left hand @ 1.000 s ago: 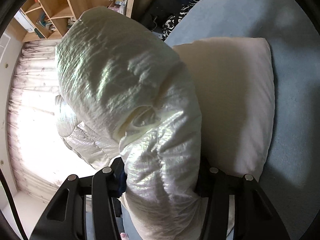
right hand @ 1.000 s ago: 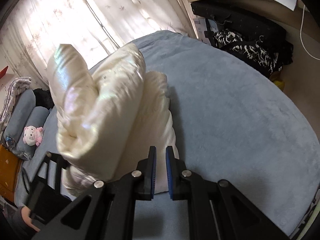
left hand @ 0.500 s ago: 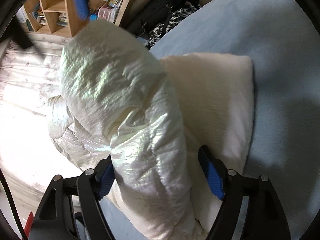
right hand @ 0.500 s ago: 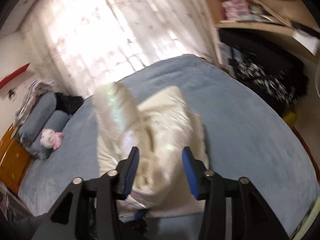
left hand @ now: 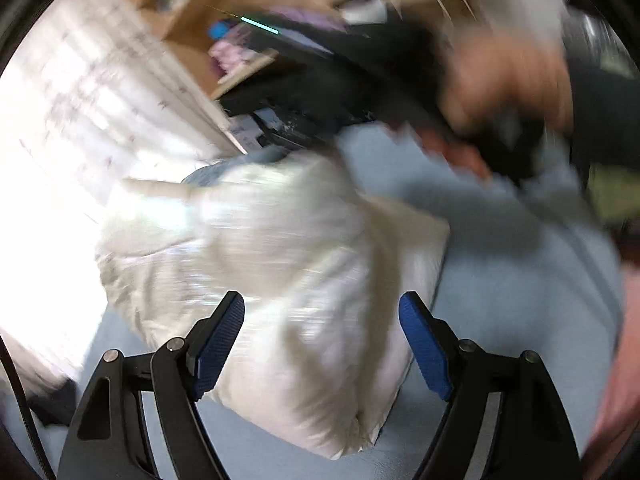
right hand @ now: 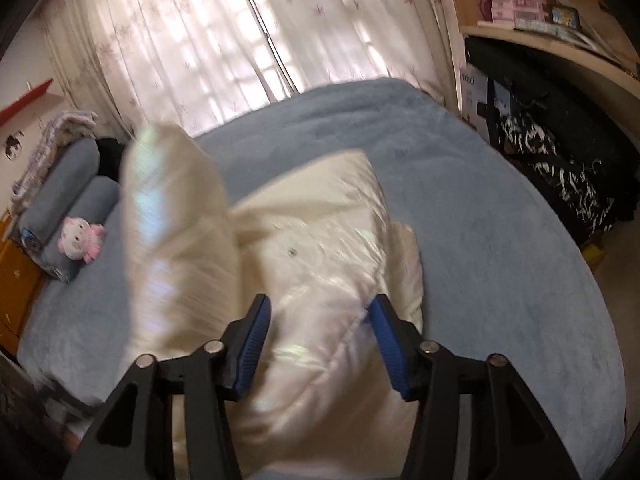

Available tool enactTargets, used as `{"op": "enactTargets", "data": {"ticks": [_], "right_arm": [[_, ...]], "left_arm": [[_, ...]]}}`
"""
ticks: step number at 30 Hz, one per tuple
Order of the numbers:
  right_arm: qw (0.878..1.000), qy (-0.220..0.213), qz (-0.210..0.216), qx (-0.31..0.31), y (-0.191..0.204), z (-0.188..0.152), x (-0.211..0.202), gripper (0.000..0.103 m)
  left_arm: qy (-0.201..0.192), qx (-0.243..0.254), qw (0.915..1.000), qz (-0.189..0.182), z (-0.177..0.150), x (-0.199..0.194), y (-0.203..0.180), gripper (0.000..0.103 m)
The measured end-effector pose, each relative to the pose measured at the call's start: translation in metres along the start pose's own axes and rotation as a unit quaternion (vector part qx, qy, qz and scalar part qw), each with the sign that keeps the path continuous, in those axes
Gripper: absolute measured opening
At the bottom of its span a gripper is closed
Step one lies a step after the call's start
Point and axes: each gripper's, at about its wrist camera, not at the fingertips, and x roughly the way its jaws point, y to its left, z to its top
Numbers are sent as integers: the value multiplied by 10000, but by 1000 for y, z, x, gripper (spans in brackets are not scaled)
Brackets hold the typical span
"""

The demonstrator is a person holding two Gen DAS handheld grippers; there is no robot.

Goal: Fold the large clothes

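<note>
Left gripper (left hand: 320, 340) lets go, jaws now wide apart & clear of the puffy white jacket (left hand: 280, 280), where a sec ago they pinched the sleeve. Right gripper (right hand: 318, 340), shut before, has opened then narrowed a bit, jaws apart astride the bundle, not visibly squeezing. Jacket sits folded on the blue bed cover (right hand: 500, 260), roughly mid-bed. Looks like the fold's been dropped, maybe a press-down next. Long axis runs from the grippers toward the curtains (right hand: 240, 40), one sleeve (right hand: 176, 220) sticking up, blurred
</note>
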Motion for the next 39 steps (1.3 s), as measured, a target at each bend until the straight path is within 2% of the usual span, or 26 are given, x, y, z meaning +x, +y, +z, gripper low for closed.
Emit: {"op": "enactTargets", "data": {"ticks": [2, 4, 6, 9, 11, 12, 13, 14, 16, 17, 19, 23, 25, 28, 30, 35, 36, 39], "right_arm": [[9998, 109, 83, 146, -8, -4, 10, 42], [9993, 183, 162, 299, -16, -9, 19, 40], [9985, 222, 264, 418, -20, -13, 24, 39], [9981, 250, 346, 452, -22, -16, 29, 39], [9980, 277, 357, 435, -22, -17, 31, 39], [9980, 290, 364, 418, -21, -18, 32, 39], [9981, 303, 363, 395, -21, -19, 33, 39], [9981, 318, 362, 380, -21, -19, 35, 39], [9980, 327, 382, 380, -22, -21, 38, 39], [9980, 331, 374, 381, -22, -22, 40, 39], [9979, 317, 381, 421, -23, -25, 42, 39], [9972, 286, 371, 590, -29, -35, 46, 39], [9965, 277, 352, 708, -35, -41, 48, 40], [9954, 341, 276, 848, -46, -49, 46, 40], [9949, 433, 38, 907, -54, -44, 36, 39], [9953, 90, -135, 959, -63, -5, -3, 40], [9955, 5, 12, 949, -63, 8, -11, 42], [9942, -167, 498, 941, -54, 34, -21, 61]], "left_arm": [[-165, -519, 9985, 66, -7, -9, 35, 78], [-200, -1056, 9934, 399, -16, -5, 70, 78], [-160, -1690, 9835, 623, -29, 8, 109, 78], [-173, -2793, 9566, 817, -58, 30, 167, 78], [-177, -3480, 9335, 848, -79, 50, 200, 75], [-137, -3859, 9191, 782, -91, 62, 216, 73], [-123, -4108, 9091, 675, -98, 71, 224, 67], [-150, -4422, 8957, 445, -105, 78, 231, 63], [-302, -4733, 8803, 96, -110, 87, 233, 60], [-369, -4772, 8780, 20, -105, 94, 231, 59], [-424, -4645, 8845, -122, -89, 109, 225, 51], [-266, -4052, 9136, -191, -48, 133, 195, 46], [-225, -3839, 9228, -241, -34, 138, 174, 45], [-131, -3808, 9233, -480, -19, 149, 161, 45], [-5, -3771, 9246, -547, -7, 153, 153, 45], [251, -3524, 9347, -377, 13, 165, 142, 45], [287, -3485, 9362, -340, 16, 166, 144, 45], [364, -3365, 9407, -236, 21, 171, 146, 45]]}}
